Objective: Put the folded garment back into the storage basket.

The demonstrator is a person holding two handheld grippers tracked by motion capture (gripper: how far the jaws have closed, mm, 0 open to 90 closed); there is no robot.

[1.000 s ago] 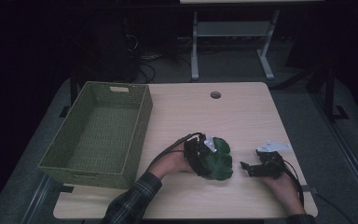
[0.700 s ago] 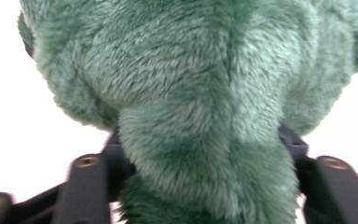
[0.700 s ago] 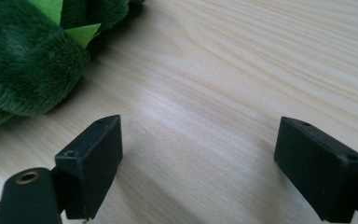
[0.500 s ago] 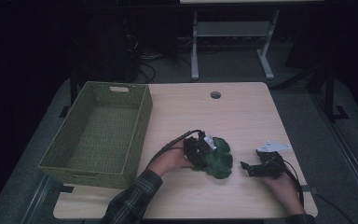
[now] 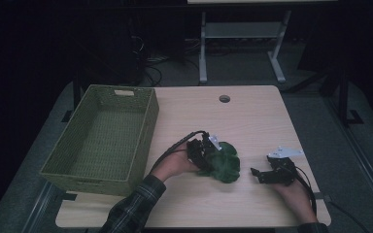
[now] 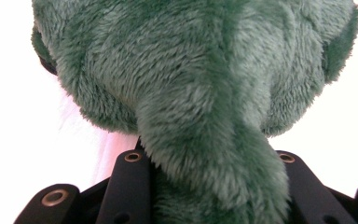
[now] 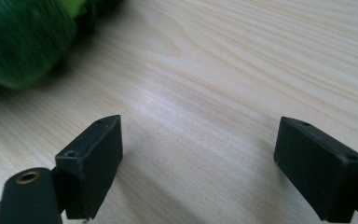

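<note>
A green plush toy [image 5: 225,163] lies on the wooden table [image 5: 252,121] near its front middle. My left gripper [image 5: 205,154] is pressed against the toy's left side, shut on it. In the left gripper view the toy's fur [image 6: 205,93] bulges out between the two black jaws. To the toy's right, my right gripper [image 5: 258,174] rests low over the table, open, nothing between its fingers [image 7: 95,158]. The right gripper view catches the toy [image 7: 23,37] blurred at the upper left, apart from the jaws.
A green woven basket [image 5: 148,109] stands on the table's left side, nothing inside it. A round cable hole [image 5: 224,98] sits near the table's far edge. Bare wood lies between the toy and the far edge.
The left gripper and the plush toy have shifted slightly; the right gripper has stayed in place.
</note>
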